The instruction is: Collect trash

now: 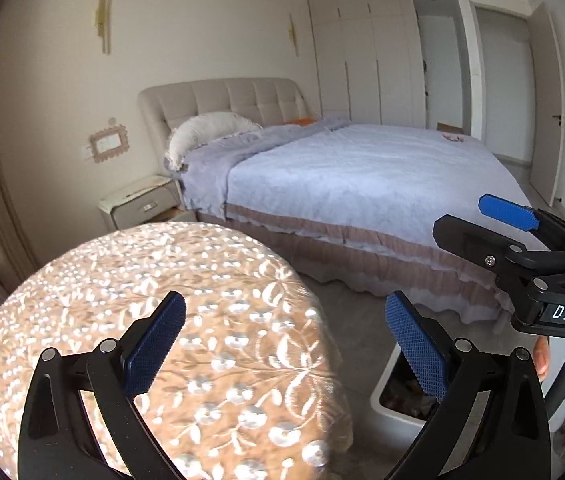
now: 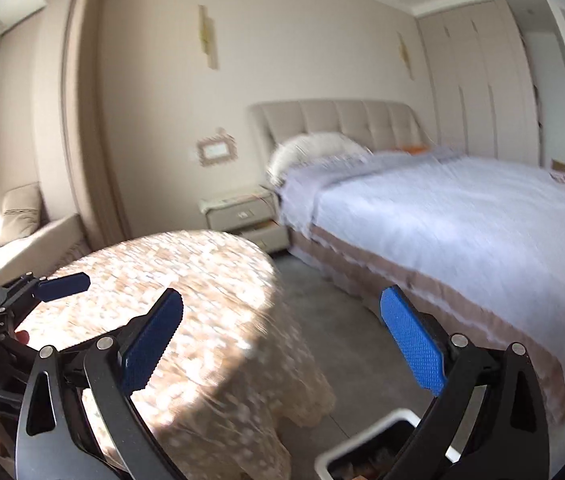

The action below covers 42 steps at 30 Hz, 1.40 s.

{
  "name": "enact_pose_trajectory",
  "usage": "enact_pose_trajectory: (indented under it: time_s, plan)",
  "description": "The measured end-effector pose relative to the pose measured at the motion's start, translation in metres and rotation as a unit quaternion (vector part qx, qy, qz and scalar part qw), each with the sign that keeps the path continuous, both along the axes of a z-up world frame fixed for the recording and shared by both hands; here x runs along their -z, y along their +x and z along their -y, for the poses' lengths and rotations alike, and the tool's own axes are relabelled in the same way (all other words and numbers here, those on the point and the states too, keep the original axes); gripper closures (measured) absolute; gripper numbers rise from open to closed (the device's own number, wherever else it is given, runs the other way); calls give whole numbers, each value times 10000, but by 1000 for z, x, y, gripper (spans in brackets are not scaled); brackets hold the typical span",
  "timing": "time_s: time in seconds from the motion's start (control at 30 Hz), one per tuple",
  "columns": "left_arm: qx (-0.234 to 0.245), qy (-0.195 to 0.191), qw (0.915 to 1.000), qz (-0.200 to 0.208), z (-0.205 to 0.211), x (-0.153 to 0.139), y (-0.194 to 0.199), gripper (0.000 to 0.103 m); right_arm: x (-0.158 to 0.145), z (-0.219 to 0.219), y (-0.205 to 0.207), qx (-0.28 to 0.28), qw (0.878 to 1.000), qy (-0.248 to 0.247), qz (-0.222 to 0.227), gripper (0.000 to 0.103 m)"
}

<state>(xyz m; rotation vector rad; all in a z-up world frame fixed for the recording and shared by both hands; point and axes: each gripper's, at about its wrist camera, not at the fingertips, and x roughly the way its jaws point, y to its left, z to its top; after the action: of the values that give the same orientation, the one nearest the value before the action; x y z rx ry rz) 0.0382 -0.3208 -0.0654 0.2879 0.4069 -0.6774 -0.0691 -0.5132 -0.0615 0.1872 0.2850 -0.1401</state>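
**Two empty grippers, one bin low by the table**

Two things matter to you here: the white bin (image 1: 396,404) and whatever trash is lying loose, and none of the latter is showing. The bin is sitting on the grey floor (image 1: 346,300), just beside the round table's (image 1: 154,280) draped edge, on the side toward the bed (image 1: 362,168). Dark and brownish contents are showing inside it, though what they are cannot be made out.

You are holding the left gripper (image 1: 284,344) with its jaws spread wide and nothing between the pads. The right gripper (image 2: 280,340) is standing just as wide and equally empty. The bin is lying low and to the right of both, tucked under each one's right finger, so the right gripper is likely the nearer. Its long side seems to be running away from you toward the bed's skirt.

The patterned tablecloth is looking bare of litter, and the picture is blurring. The bedside cabinet (image 1: 142,204) is standing at the bed's head corner.
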Motion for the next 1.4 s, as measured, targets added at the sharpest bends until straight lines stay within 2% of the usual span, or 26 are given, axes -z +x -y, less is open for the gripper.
enact_pose_trajectory:
  time_s: [0.17, 0.4, 0.7, 0.83, 1.17, 1.4]
  plan:
    - [-579, -180, 9978, 281, -65, -20, -1, 5, -28, -61, 19, -579, 9973, -346, 275, 4]
    - [-1296, -340, 9890, 621, -153, -43, -5, 5, -58, -150, 33, -1191, 9888, -715, 537, 4]
    - [-2019, -587, 9748, 745, -243, -57, -16, 5, -79, -240, 35, -1579, 9785, -1063, 796, 4]
    - [-2268, -462, 9690, 866, -262, -60, -18, 5, -82, -263, 37, -1565, 9776, -1166, 789, 4]
    - [-2344, -458, 9671, 877, -278, -60, -13, 5, -86, -292, 33, -1413, 9734, -1561, 900, 4]
    - [-2445, -493, 9641, 912, -280, -59, -14, 5, -90, -291, 30, -1325, 9738, -1546, 1015, 4]
